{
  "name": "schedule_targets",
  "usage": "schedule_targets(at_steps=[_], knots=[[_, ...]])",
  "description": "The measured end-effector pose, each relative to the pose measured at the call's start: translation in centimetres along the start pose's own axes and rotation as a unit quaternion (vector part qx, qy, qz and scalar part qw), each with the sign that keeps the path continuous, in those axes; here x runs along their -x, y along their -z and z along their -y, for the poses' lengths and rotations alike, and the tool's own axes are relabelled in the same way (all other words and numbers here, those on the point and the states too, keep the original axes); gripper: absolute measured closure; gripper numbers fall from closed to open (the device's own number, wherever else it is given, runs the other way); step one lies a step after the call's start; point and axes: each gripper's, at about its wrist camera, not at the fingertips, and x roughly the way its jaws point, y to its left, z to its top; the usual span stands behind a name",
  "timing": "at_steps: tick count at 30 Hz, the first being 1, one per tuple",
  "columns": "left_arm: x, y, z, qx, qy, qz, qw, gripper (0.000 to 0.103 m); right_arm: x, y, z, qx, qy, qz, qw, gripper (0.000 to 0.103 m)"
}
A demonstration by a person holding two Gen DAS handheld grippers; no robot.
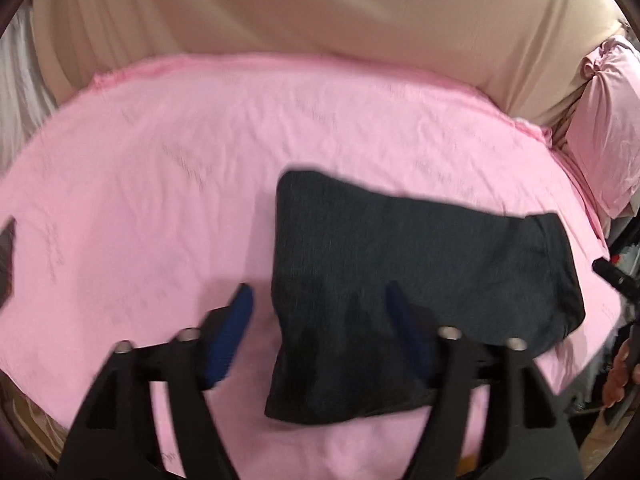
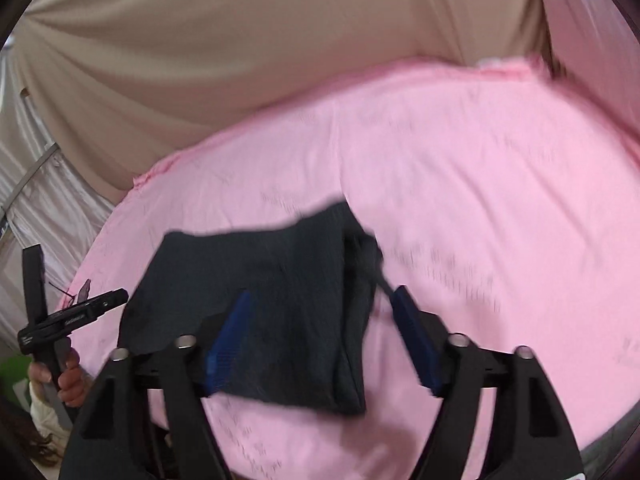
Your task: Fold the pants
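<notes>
The dark pants (image 1: 400, 280) lie folded into a compact bundle on the pink sheet (image 1: 160, 180). My left gripper (image 1: 318, 292) is open above the bundle's near left edge, holding nothing. In the right wrist view the pants (image 2: 272, 300) lie under my right gripper (image 2: 322, 296), which is open and empty, with a thin drawstring or strap (image 2: 384, 280) next to its right finger. The left hand-held gripper (image 2: 76, 312) shows at the left edge of the right wrist view. Both views are motion-blurred.
A beige cloth (image 1: 320, 12) covers the wall behind the bed. A pink pillow (image 1: 608, 128) lies at the right end. The bed's near edge runs along the bottom of both views. A piece of the other tool (image 1: 616, 276) shows at the right.
</notes>
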Motion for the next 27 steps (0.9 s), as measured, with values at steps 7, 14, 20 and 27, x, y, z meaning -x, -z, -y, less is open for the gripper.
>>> schedule_targets(at_steps=[7,14,20,27], knots=[[-0.6,-1.2,2.4,-0.021,0.002,0.011,0.9997,0.020,-9.0,-2.6,-0.2,0.008,0.011,-0.075,0.997,0.084],[-3.8,0.2,2.9,-0.033,-0.038,-0.021,0.9985,0.018,-7.2,-1.7,0.1,0.029,0.043,-0.054,0.997,0.088],[-6.3,1.8,2.8,-0.031,-0.053,-0.053,0.9967,0.017,-3.9,0.6,-0.4,-0.003,0.025,-0.027,0.999,0.068],[-6.1,1.8,2.6,-0.025,-0.056,-0.052,0.9968,0.013,-2.4,6.5,-2.2,0.033,0.046,-0.078,0.995,0.063]])
